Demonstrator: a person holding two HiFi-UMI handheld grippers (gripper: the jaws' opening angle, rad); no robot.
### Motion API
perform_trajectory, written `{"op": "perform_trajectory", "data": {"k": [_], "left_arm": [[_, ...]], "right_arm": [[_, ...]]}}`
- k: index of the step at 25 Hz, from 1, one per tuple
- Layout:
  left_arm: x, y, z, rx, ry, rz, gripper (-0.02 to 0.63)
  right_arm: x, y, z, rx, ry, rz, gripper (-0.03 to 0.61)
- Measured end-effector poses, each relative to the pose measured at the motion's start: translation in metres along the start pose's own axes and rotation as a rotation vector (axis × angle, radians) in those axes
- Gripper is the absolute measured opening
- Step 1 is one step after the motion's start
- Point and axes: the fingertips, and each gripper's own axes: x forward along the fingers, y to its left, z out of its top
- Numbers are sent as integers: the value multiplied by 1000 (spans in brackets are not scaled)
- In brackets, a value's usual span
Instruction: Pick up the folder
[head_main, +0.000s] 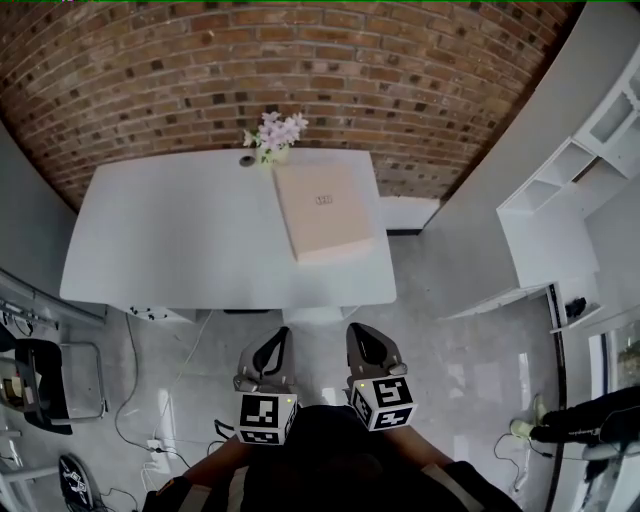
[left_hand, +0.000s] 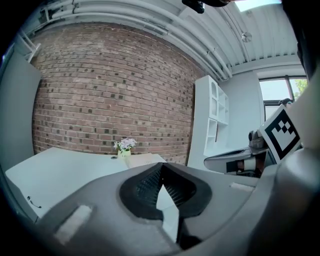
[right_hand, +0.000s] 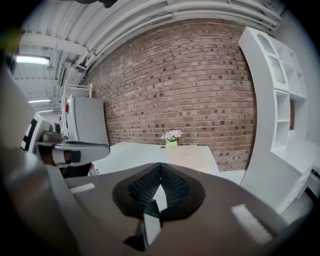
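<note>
A pale beige folder (head_main: 322, 211) lies flat on the right part of the white table (head_main: 180, 240), reaching toward its front edge. It also shows as a thin beige slab (left_hand: 142, 159) in the left gripper view and as a pale sheet (right_hand: 192, 152) in the right gripper view. My left gripper (head_main: 281, 335) and right gripper (head_main: 355, 331) hover side by side over the floor, short of the table's near edge, both pointing at the table. Both are shut with nothing in them. Their tips (left_hand: 161, 166) (right_hand: 160, 165) meet.
A small pot of pale flowers (head_main: 274, 136) stands at the table's far edge, just behind the folder, before a brick wall. White shelving (head_main: 575, 170) stands at the right. Cables and a black chair (head_main: 35, 385) are on the floor at the left.
</note>
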Motion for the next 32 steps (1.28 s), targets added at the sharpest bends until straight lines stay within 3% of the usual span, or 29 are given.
{"op": "perform_trajectory", "data": {"k": [6, 11, 17, 32], "left_arm": [[11, 18, 20, -5, -41, -14, 2], [30, 31, 2, -50, 22, -3, 2], [63, 39, 6, -43, 34, 18, 3], [203, 65, 1, -141, 132, 107, 7]], "right_arm": [[16, 5, 24, -19, -47, -21, 2], [35, -8, 16, 2, -8, -43, 2], [65, -32, 15, 33, 12, -36, 2], [176, -136, 24, 43, 123, 7, 3]]}}
